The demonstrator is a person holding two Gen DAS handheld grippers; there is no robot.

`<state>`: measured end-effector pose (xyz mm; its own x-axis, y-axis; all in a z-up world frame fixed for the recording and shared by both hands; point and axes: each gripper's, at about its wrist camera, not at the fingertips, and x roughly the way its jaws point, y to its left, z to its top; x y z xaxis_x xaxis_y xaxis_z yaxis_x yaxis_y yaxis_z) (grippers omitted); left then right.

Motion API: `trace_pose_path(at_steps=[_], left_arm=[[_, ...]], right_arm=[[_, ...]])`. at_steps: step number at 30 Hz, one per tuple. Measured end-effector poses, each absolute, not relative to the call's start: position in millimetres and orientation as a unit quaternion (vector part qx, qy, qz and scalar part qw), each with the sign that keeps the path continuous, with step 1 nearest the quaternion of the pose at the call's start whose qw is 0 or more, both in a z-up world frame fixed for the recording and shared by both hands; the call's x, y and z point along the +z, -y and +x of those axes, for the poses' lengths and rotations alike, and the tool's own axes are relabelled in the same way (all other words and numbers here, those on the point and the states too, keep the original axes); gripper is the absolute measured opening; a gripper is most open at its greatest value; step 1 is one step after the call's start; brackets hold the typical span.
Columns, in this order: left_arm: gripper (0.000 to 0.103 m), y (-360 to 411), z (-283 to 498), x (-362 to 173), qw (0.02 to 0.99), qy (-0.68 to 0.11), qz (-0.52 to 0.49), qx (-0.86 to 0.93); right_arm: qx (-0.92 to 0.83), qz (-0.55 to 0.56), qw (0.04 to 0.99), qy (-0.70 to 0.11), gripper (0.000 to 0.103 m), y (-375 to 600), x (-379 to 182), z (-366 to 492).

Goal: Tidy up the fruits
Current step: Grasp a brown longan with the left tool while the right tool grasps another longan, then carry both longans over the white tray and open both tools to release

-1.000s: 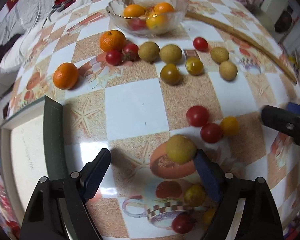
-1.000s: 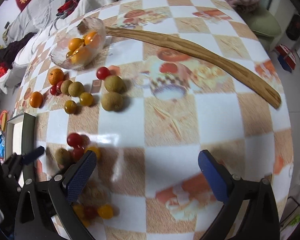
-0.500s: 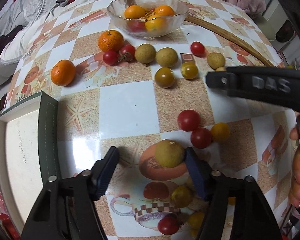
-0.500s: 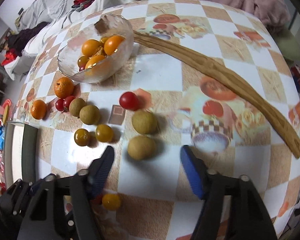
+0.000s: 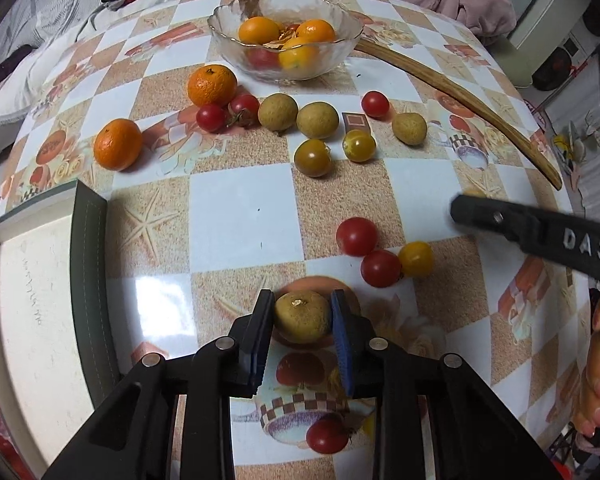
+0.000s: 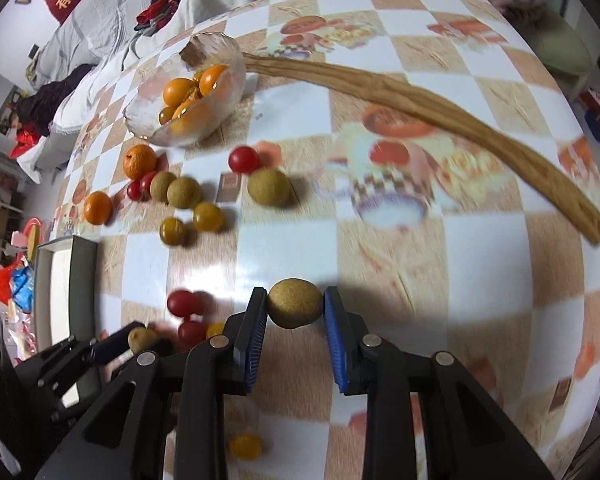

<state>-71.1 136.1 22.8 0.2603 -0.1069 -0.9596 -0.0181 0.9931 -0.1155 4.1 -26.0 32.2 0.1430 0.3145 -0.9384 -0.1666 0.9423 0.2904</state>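
Closing on a brown longan each, both grippers point steeply down at the checked counter (image 5: pixel 240 216). The left gripper (image 5: pixel 302 320) has its fingers nearly together with a longan (image 5: pixel 303 316) between them, the pads touching its two sides, near the middle of the near edge. The right gripper (image 6: pixel 295 310) does the same to a second longan (image 6: pixel 295 308), its blue pads against the fruit on either side.

These fruits look small, light and round, with a thin, dry, brittle shell, so I judge they would crack under a hard squeeze and roll free under a loose one. Holding across the widest part, as both grippers do, seems the safest place.

Far across the counter stands the glass bowl (image 5: pixel 340 46), already holding oranges. Loose oranges, cherry tomatoes and more longans lie between it and the grippers.

A second ago both pairs of fingers stood wide apart. The left fingers straddled the same longan loosely. The right ones hung over bare counter far to the right of any fruit, and have since come over to this longan.
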Motion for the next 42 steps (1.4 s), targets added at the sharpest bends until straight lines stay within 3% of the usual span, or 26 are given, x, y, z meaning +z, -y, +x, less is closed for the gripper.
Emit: trace_pose_path(at_steps=[11,23,34,42], left_arm=[[0.03,-161,-94,47,0.8,-0.596,-0.059,-0.029],[0.03,-244,-131,68,0.811,-0.578,-0.082,0.042],[0.03,-344,-170,50,0.794,-0.58,-0.108,0.149],[0.03,-369,-184,30,0.782,-0.591,-0.099,0.173]], right_arm=[[0.17,0.063,0.747,-0.639,0.031,17,49,-24],[0.25,0.023,0.733,-0.632,0.031,-80,69,-40],[0.336,-0.033,0.705,-0.623,0.031,-199,73,-51],[0.35,-0.08,0.691,-0.628,0.031,-253,58,-55]])
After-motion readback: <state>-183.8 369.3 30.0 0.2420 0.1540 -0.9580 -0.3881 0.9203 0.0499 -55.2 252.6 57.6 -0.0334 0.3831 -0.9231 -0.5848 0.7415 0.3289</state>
